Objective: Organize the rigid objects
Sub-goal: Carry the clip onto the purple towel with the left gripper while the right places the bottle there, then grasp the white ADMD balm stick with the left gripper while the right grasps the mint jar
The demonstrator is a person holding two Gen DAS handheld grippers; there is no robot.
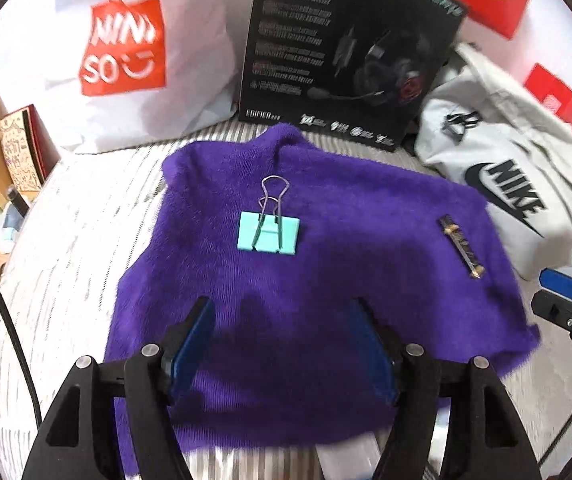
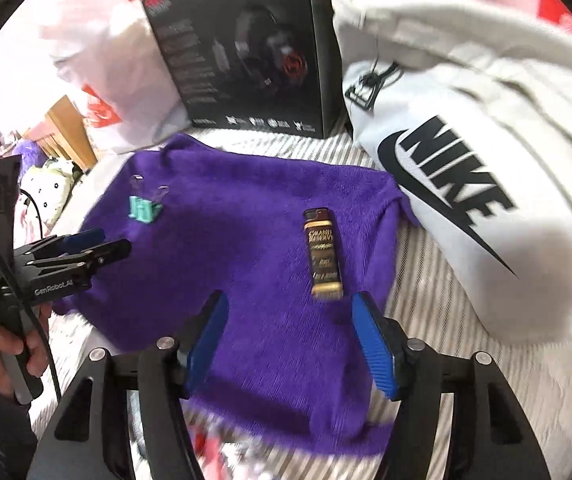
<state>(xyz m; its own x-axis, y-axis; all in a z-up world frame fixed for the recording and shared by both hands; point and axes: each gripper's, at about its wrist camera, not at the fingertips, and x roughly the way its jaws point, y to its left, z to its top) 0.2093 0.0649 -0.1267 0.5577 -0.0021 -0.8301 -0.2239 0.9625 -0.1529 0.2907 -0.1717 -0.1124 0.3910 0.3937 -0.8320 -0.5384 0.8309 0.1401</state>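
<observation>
Both hand-held grippers open and empty, left hand-held gripper (image 1: 282, 334) lined up on teal binder clip (image 1: 268, 233), right hand-held gripper (image 2: 289, 330) just short of lighter (image 2: 323, 256), both lying well apart on purple sweater (image 1: 325, 280), likely for simultaneous pickups.

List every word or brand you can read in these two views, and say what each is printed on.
"MINISO": white plastic bag.
"NIKE": grey garment.
"EDIFIER": black headset box; its finer print is too small.
"GenRobot.AI": left gripper.
Black-and-gold lighter: lettering too blurred.
</observation>
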